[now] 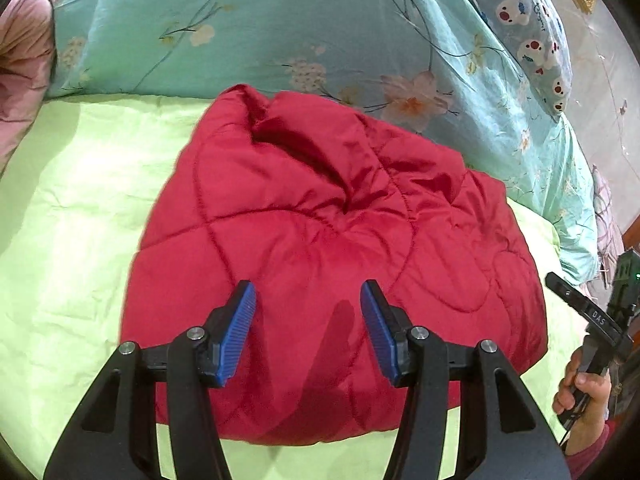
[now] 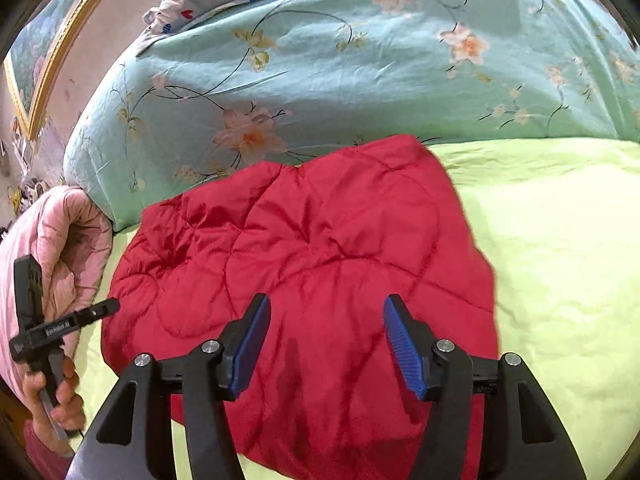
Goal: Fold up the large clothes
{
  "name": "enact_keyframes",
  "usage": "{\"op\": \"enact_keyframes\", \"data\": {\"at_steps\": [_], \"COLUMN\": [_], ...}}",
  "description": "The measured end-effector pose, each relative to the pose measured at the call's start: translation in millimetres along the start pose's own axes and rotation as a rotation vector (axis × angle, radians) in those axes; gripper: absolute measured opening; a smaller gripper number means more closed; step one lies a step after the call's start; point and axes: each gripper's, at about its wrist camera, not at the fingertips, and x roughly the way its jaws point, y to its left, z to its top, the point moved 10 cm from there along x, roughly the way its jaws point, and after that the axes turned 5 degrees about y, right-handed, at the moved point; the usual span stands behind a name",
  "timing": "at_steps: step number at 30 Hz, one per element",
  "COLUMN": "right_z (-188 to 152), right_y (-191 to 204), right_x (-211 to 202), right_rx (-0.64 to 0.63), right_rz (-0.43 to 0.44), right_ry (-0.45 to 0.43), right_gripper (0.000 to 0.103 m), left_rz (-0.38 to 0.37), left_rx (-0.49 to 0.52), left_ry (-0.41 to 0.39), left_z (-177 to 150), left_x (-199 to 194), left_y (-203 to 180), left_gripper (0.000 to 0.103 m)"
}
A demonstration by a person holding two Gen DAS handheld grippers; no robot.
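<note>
A red quilted garment (image 1: 320, 240) lies folded into a puffy bundle on the light green bed sheet (image 1: 72, 220). My left gripper (image 1: 308, 292) hovers above its near part, open, nothing between the blue pads (image 1: 240, 332). In the right wrist view the same red garment (image 2: 312, 264) fills the middle, and my right gripper (image 2: 326, 308) is open above its near edge, holding nothing. Each view also shows the other gripper at the side, held in a person's hand (image 1: 584, 396).
A teal floral duvet (image 1: 280, 32) is bunched along the back of the bed, with a cartoon-print pillow (image 1: 524, 20) beside it. A pink quilted item (image 2: 60, 248) lies at the bed's left side. A gold-framed picture (image 2: 48, 52) hangs on the wall.
</note>
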Motion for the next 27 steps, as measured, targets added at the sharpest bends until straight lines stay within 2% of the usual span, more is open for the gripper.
{"op": "enact_keyframes", "data": {"at_steps": [2, 4, 7, 9, 10, 12, 14, 19, 27], "right_z": [0.9, 3.7, 8.3, 12.5, 14.0, 13.5, 6.1, -13.8, -31.5], "right_y": [-11.5, -23.9, -34.5, -43.3, -50.6, -59.3, -69.0, -82.2, -85.3], "right_x": [-5.3, -5.2, 6.2, 15.7, 19.5, 25.0, 33.0, 42.0, 44.4], "right_rx": [-0.011, -0.002, 0.025, 0.032, 0.042, 0.063, 0.082, 0.117, 0.215], "right_rz": [-0.063, -0.099, -0.092, -0.121, -0.149, -0.144, -0.133, -0.057, 0.124], "right_ry": [-0.02, -0.03, -0.012, 0.002, 0.009, 0.026, 0.065, 0.105, 0.156], "right_gripper": [0.069, 0.07, 0.07, 0.069, 0.07, 0.071, 0.08, 0.088, 0.088], "left_rz": [0.031, 0.058, 0.086, 0.101, 0.089, 0.089, 0.093, -0.041, -0.165], "left_rx": [0.008, 0.002, -0.02, -0.045, -0.056, -0.061, -0.067, -0.128, -0.167], "left_ry": [-0.012, -0.023, -0.015, -0.015, -0.012, -0.008, 0.006, 0.04, 0.087], "left_z": [0.1, 1.4, 3.2, 3.4, 3.1, 1.4, -2.8, -15.3, -20.1], "left_x": [-3.7, -4.7, 1.5, 3.9, 4.8, 6.8, 10.7, 15.3, 28.0], "left_y": [7.4, 17.4, 33.4, 44.5, 49.3, 58.7, 70.0, 83.7, 81.1], "left_gripper": [0.053, 0.053, 0.053, 0.055, 0.059, 0.076, 0.085, 0.086, 0.089]}}
